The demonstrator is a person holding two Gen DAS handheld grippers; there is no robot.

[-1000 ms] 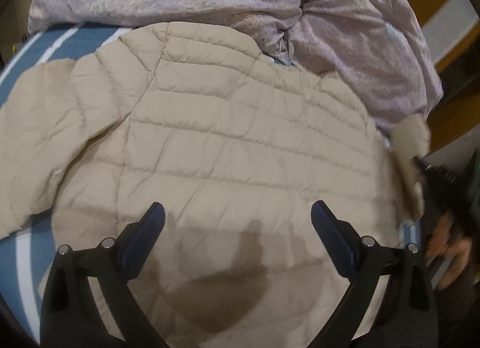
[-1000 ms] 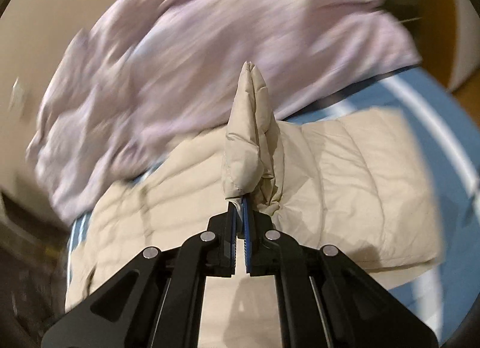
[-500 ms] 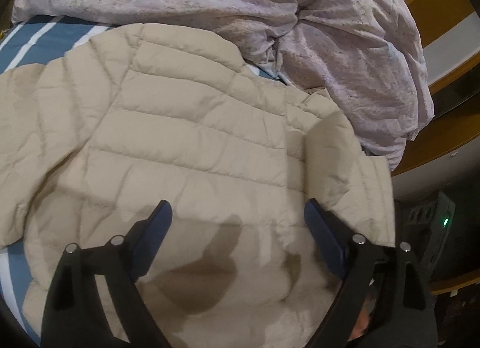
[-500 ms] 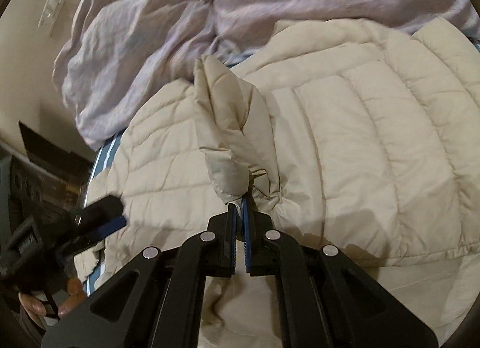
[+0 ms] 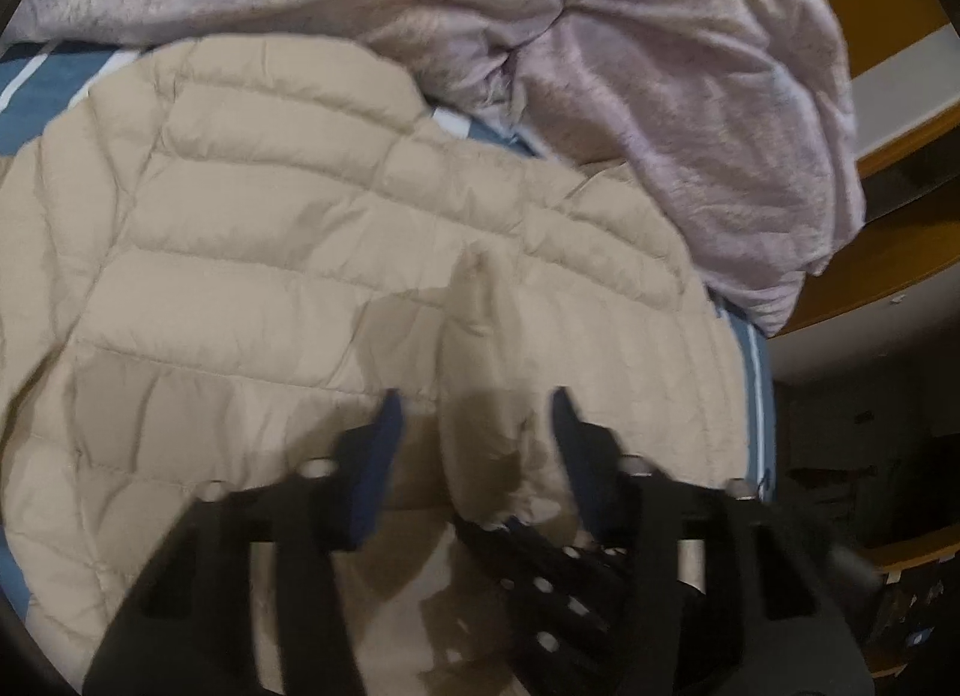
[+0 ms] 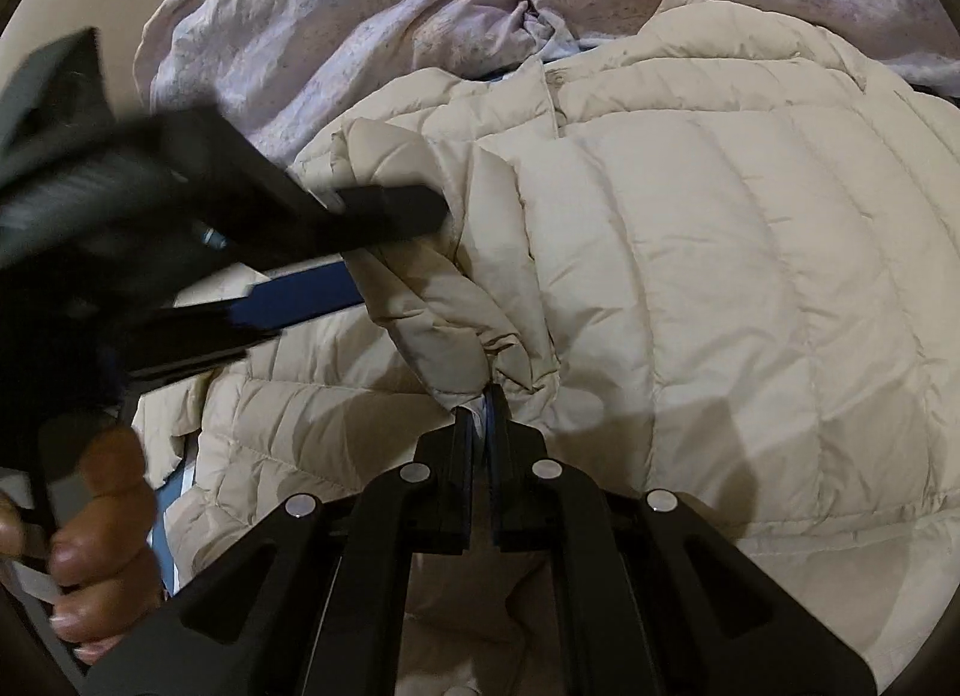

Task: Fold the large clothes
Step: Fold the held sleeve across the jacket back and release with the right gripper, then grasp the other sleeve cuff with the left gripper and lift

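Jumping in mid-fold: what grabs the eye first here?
The beige puffer jacket fills both views, spread on the blue striped bed below a rumpled lilac duvet. The right gripper is shut on its sleeve end, while the left gripper, jaws just closing, straddles that sleeve from the left.

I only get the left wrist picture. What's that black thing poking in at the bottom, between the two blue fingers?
Observer: That is the right gripper. Its own view shows its jaws shut on the cuff of the sleeve, lifting it off the jacket.
Operator: Do my blue fingers hold the sleeve too?
Observer: Not clearly. In the right wrist view the left gripper straddles the sleeve further up, one finger over it and one under. Its jaws have just been closing.
Operator: Who carries that gripper?
Observer: A hand grips its handle at the lower left of that view.
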